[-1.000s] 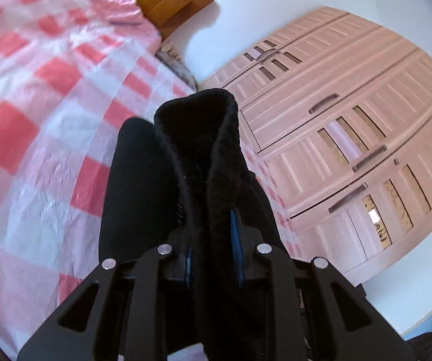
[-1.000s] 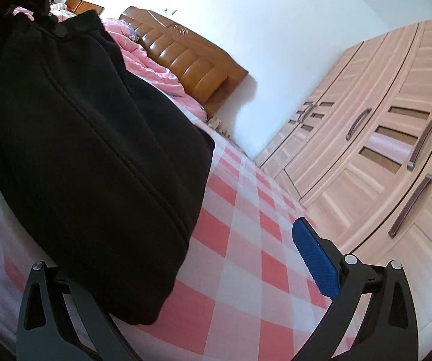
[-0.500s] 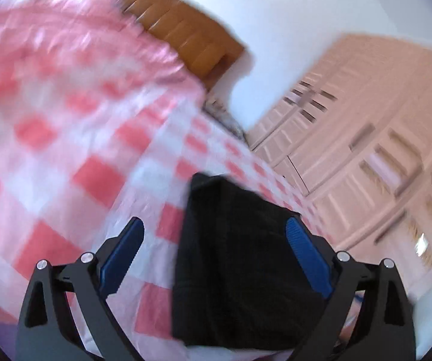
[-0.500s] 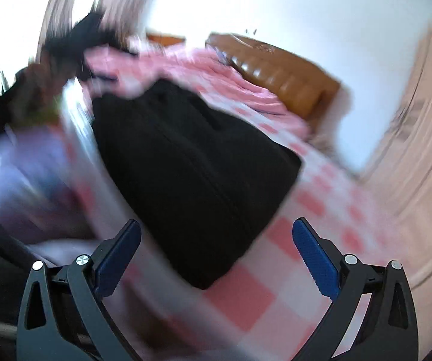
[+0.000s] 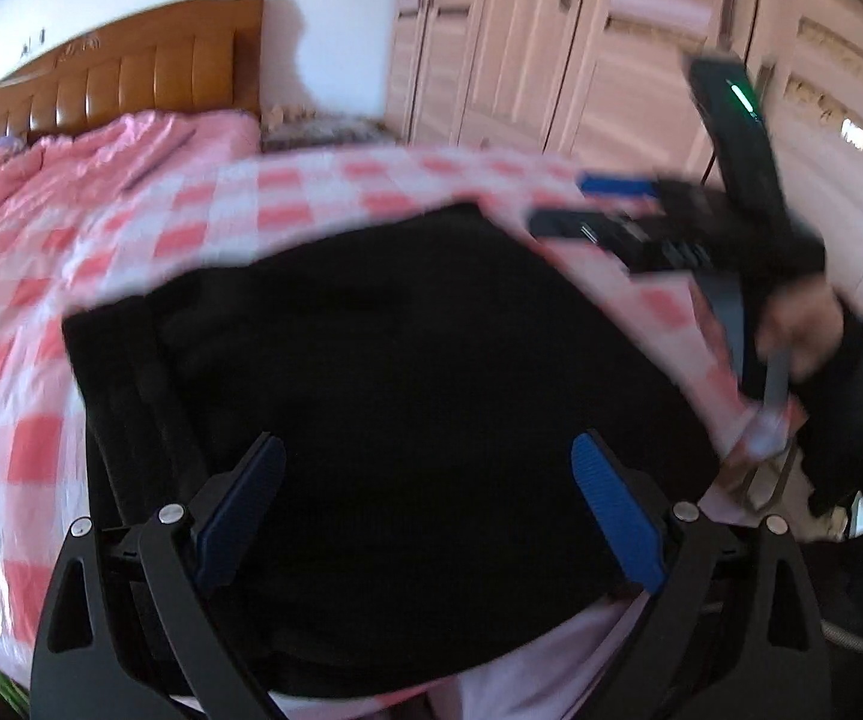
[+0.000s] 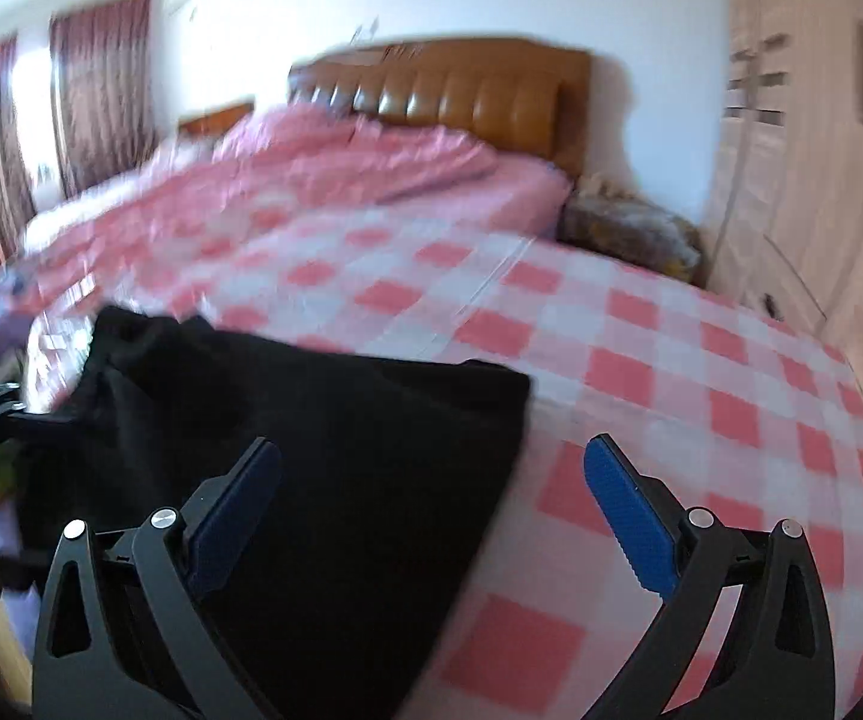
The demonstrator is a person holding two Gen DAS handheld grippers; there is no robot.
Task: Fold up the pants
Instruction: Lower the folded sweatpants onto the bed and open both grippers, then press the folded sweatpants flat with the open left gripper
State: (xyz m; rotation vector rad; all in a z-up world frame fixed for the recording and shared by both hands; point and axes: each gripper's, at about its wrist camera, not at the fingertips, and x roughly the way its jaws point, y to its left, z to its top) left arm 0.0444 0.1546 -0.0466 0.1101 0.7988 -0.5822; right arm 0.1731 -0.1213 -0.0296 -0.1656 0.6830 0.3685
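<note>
Folded black pants lie flat on the pink checked bed sheet near the bed's front edge. My left gripper is open and empty, its blue pads hovering over the pants' near part. My right gripper is open and empty over the right edge of the pants. The right gripper also shows in the left wrist view, held in a hand at the far right of the pants. Both views are motion-blurred.
A brown padded headboard and a bunched pink quilt are at the bed's far end. Wardrobe doors stand along the right. A cluttered nightstand is beside the bed. Curtains hang at the left.
My left gripper has let go of the pants and opened. The pants now lie flat on the sheet. Both grippers have swung round and pulled back toward the bed's front edge.
</note>
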